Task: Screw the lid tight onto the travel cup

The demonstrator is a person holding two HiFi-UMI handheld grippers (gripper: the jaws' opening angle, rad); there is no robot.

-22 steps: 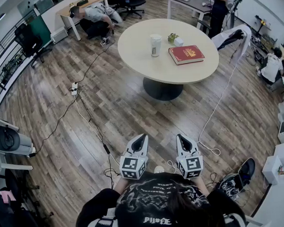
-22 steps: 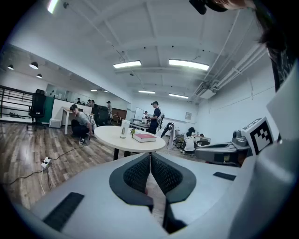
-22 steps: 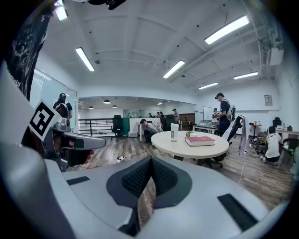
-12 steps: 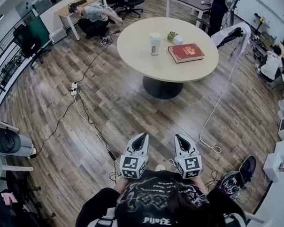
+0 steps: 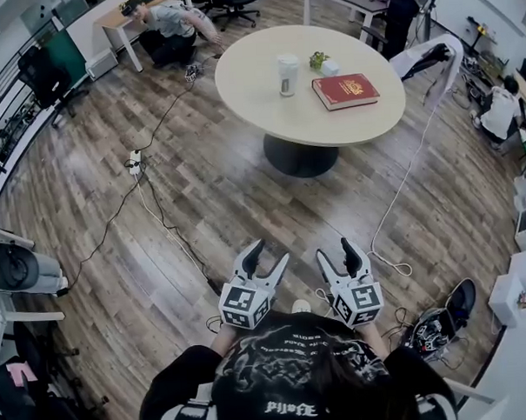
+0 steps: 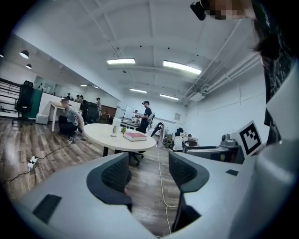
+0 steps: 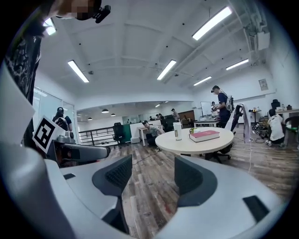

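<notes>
Cup top too small to read; left tool, right tool apart, empty.

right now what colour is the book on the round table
The book is red, clearest in the head view.

I look over an open office: plank wood floor with cables trailing across it, a round pale table ahead, a desk and black chairs by white walls, strip lights overhead.
</notes>
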